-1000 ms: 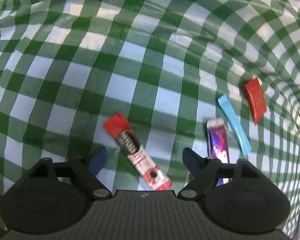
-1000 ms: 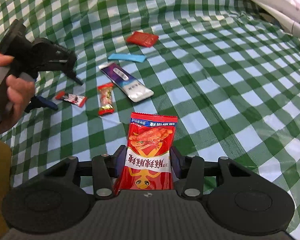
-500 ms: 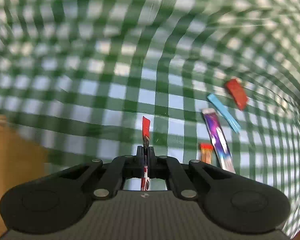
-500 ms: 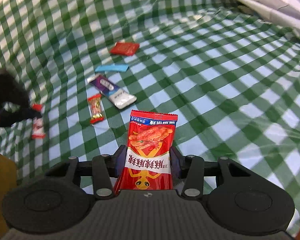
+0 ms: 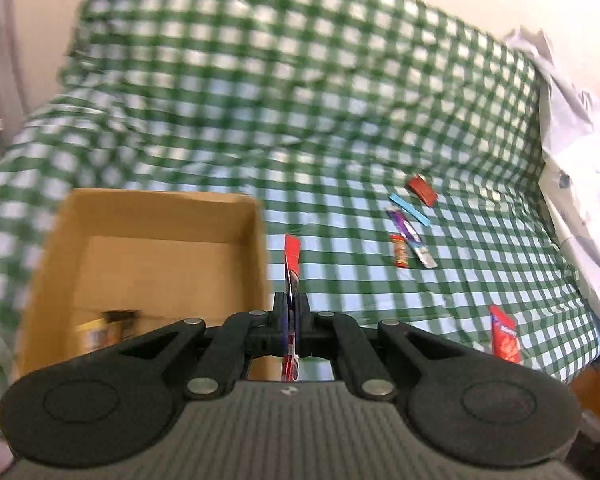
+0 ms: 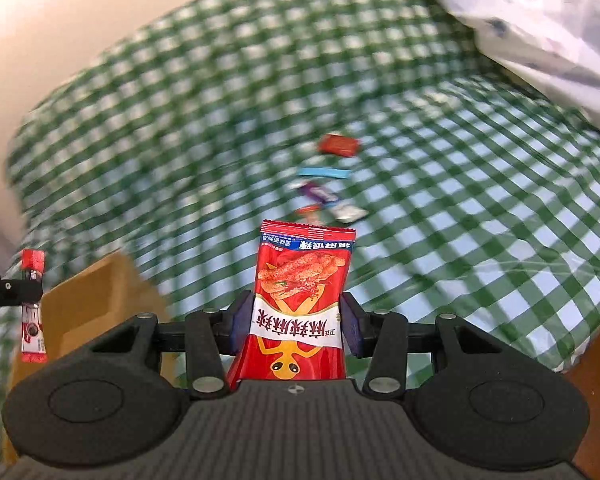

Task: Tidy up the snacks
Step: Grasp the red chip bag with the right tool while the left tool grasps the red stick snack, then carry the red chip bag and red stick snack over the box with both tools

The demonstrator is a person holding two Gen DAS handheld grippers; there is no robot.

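Nearest in the left wrist view: left hand-held gripper point(image 5: 291, 312) pressed together on a slim red cookie packet point(image 5: 291, 264), seen edge-on, standing up between the pads, just right of the cardboard box point(image 5: 256, 240) and level with its right wall. Same packet seen flat-on at the left edge of the right wrist view, clamped at mid-length, red cap up, just left of the box corner. Box open-topped, resting on the green checked cloth point(image 5: 340, 120); inside, near the closest wall, a blurred yellowish item point(image 5: 96, 334) and something dark beside it, too smeared to name.

Nearest in the right wrist view: right hand-held gripper point(image 6: 296, 322) clamped on a red snack bag point(image 6: 304, 296) by its side edges, bag upright with printed face toward the camera, upper half clear of the pads, right of the box and nearer than the loose snacks. Same bag visible low at right in the left wrist view.

Farther, right of the box, lying on the cloth: small orange-red candy wrapper point(image 5: 399, 250), touching or just beside a long purple-and-silver bar point(image 5: 410, 236); beyond that a light blue strip point(image 5: 409, 209); beyond again a flat red packet point(image 5: 423, 189). All four well apart from the box.

Farthest right: crumpled white sheet point(image 5: 580, 140) along the cloth's edge.
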